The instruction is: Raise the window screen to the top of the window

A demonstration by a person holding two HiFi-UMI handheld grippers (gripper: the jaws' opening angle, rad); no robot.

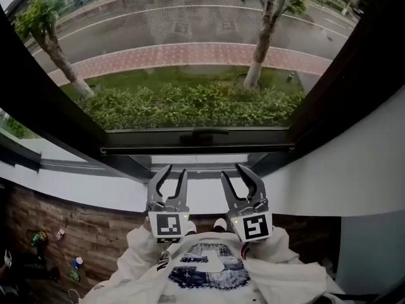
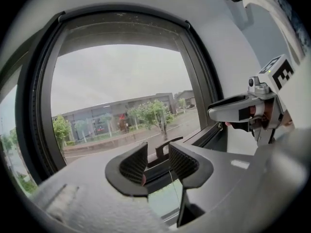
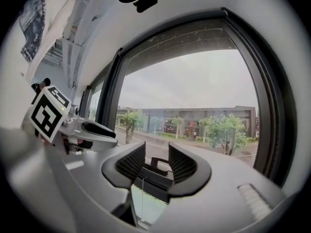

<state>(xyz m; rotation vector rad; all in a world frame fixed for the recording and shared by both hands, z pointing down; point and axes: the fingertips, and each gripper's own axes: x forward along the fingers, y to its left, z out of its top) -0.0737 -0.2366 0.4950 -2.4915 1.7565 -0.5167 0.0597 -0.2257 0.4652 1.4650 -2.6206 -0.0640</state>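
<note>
1. Window frame, left upright: dark, and it runs up out of the head view. The mesh of the window screen fills the opening, with road, hedge and trees seen through it.
2. Screen position: fully down. Its bottom rail lies along the foot of the frame, just above the white sill. Judged: none of the raise is done yet.
3. Left tongs: jaws apart, nothing between the pads. They are held low over the sill with the tips towards the rail but short of it. In the left gripper view the gap lines up on the handle, which sits further off, untouched.
4. Handle: a small dark grip at mid-rail, lying between the lines of the two tongs. Likely reason for the pairing: one tool on each side of centre keeps the rail level as it goes up.
5. Right tongs: jaws apart and empty. They sit just beside the left pair at about the same height. The right gripper view also shows the handle through the gap, clear of both pads.
6. Judgement: this is the approach stage. The next move calls for closing the remaining gap to the rail or handle, then an even upward push. An uneven lift could skew the rail and jam it in the side tracks.
</note>
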